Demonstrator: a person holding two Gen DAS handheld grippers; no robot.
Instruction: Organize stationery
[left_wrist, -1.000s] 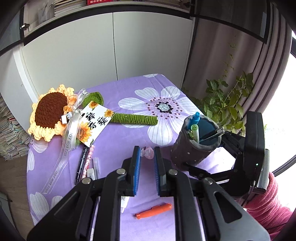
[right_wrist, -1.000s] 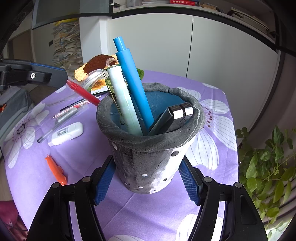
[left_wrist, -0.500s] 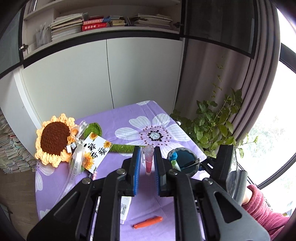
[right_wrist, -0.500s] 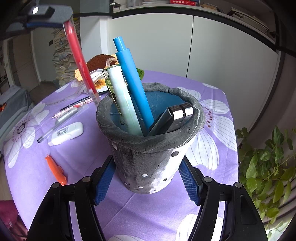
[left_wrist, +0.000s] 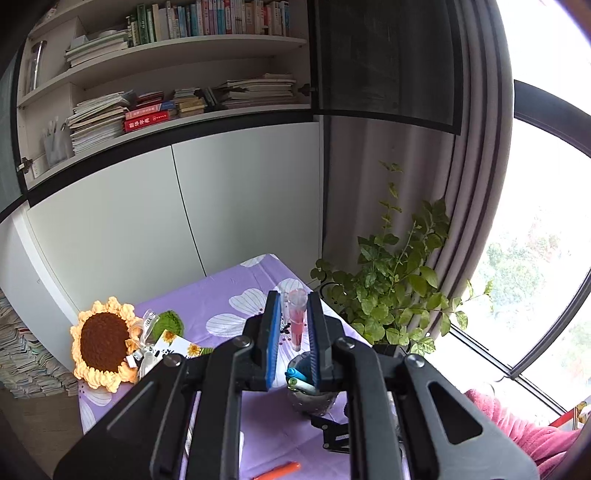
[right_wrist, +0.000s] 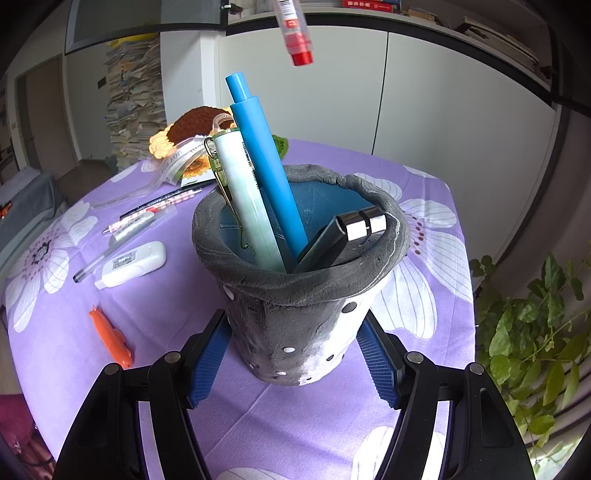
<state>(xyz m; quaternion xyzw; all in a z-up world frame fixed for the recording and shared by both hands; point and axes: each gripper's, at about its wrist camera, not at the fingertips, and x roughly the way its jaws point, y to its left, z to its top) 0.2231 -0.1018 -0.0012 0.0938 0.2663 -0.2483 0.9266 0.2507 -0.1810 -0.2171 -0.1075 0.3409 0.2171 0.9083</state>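
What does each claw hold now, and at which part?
Left claw: the red pen, gripped on its barrel. Right claw: the grey pen cup, gripped at its lower sides.

The clear ribbon (right_wrist: 173, 162) beside the crocheted sunflower (right_wrist: 192, 123) carries letters that look like "JOY FOR YOU". Other print, on the correction tape (right_wrist: 129, 264) and the book spines, is too small to read.

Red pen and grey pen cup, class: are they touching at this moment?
Apart. The right wrist view shows the red pen hanging in the air well above the grey pen cup, with cupboard visible between them.
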